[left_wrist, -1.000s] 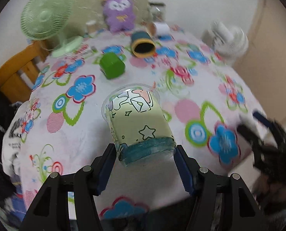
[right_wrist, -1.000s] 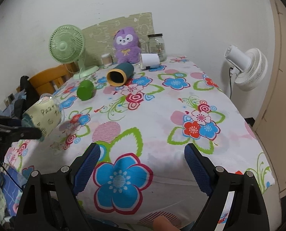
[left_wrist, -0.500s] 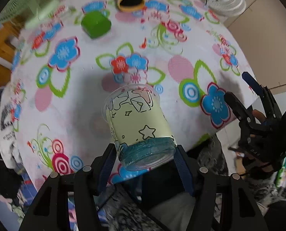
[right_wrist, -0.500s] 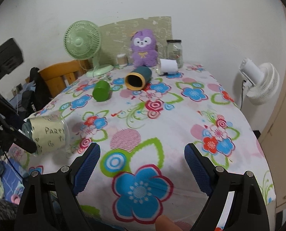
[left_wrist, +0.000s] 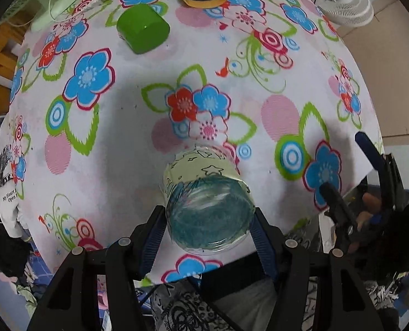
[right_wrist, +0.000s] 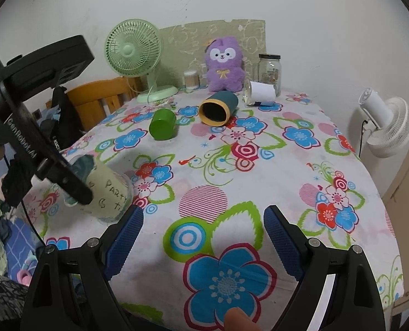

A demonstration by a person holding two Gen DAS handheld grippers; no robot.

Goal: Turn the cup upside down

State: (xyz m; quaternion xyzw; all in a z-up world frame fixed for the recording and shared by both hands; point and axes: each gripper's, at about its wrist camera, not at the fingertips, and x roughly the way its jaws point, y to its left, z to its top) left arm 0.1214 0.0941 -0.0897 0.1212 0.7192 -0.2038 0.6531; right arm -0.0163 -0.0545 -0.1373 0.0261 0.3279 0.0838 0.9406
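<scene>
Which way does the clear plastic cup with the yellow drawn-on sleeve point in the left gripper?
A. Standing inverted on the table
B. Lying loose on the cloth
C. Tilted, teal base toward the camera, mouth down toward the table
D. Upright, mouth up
C: the left gripper clamps the clear plastic cup near its teal base, which faces the wrist camera, mouth angled down over the floral tablecloth.
</scene>
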